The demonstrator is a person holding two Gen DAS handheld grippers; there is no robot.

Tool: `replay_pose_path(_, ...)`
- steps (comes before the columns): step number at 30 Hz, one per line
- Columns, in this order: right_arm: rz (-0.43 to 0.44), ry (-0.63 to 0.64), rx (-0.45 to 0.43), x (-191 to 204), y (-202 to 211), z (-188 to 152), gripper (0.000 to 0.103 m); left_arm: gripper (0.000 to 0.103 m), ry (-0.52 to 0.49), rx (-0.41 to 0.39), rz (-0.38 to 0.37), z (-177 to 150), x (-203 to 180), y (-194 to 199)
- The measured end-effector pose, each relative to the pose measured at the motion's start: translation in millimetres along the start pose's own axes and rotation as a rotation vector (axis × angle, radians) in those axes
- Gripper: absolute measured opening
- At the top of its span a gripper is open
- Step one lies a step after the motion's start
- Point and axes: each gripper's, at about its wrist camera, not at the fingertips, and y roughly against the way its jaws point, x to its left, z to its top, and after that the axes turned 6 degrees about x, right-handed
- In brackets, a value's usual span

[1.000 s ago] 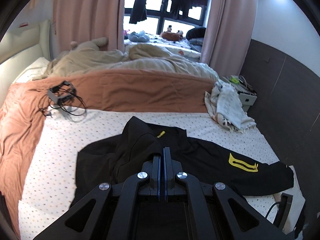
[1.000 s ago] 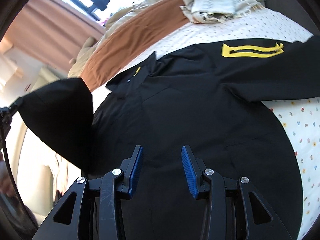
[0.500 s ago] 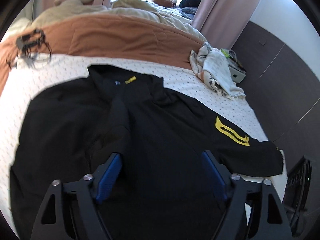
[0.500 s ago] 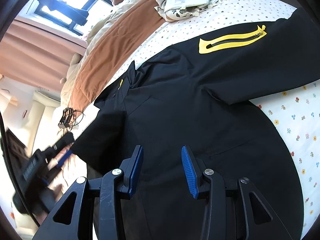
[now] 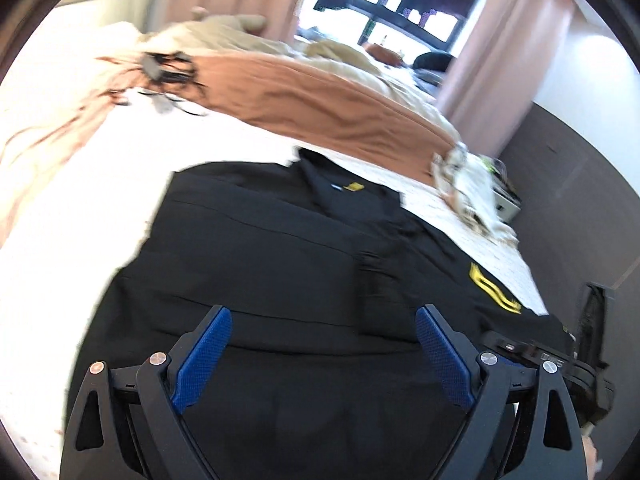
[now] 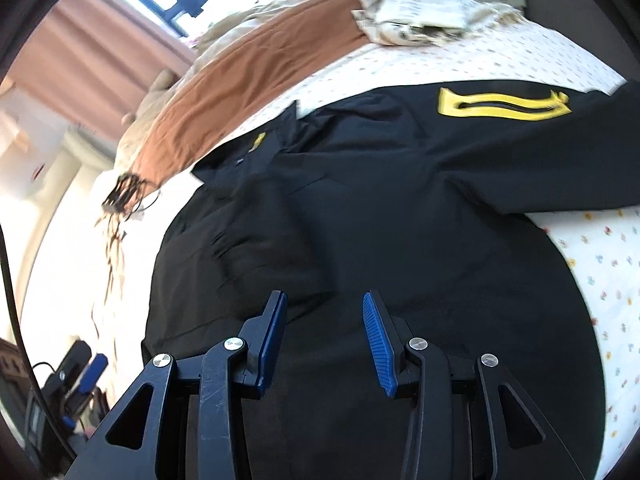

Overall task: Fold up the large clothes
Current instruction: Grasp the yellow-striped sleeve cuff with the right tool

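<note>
The jacket [image 5: 280, 280] is spread flat on the bed [image 5: 80, 208], over a flower-dotted sheet [image 6: 600, 264], collar away from the cameras. On the left, a tangle of cables [image 5: 168, 68] is seen on the brown blanket [image 5: 312, 100]. The left gripper [image 5: 324, 344] is held above the jacket's body; its jaws have just been opening and are spread wide, with nothing gripped between them. The right gripper [image 6: 324, 328] is held over the jacket's lower part, jaws partly apart and empty. To the right, one sleeve with a yellow patch [image 6: 504, 104] is stretched sideways. A crumpled pale cloth [image 6: 420, 4] is seen beyond it.
</note>
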Motion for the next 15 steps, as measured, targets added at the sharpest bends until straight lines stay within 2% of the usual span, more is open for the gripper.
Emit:
replay_pose_path(3,0.001,0.064,-0.008,17.8,-8.2,-5.4,0.041,0.093,0.031,-0.016,0.029,-2.6,31.1,8.6)
replay_pose_path(9,-0.036,0.18,0.023,51.4,-35.5,-13.6,0.043,0.091,0.083,0.014,0.074,-13.2,92.5,13.1)
replay_pose_path(11,-0.061,0.21,0.031,59.9,-47.6,-16.9,0.07,0.091,0.097,0.012,0.085,-15.2,109.0,16.2)
replay_pose_path(13,-0.077,0.229,0.026,66.9,-56.9,-18.9,0.076,0.091,0.081,0.018,0.111,-18.7,123.1,18.4)
replay_pose_path(15,-0.108,0.259,0.028,75.2,-69.9,-19.1,0.076,0.091,0.064,0.023,0.138,-22.5,134.8,21.1)
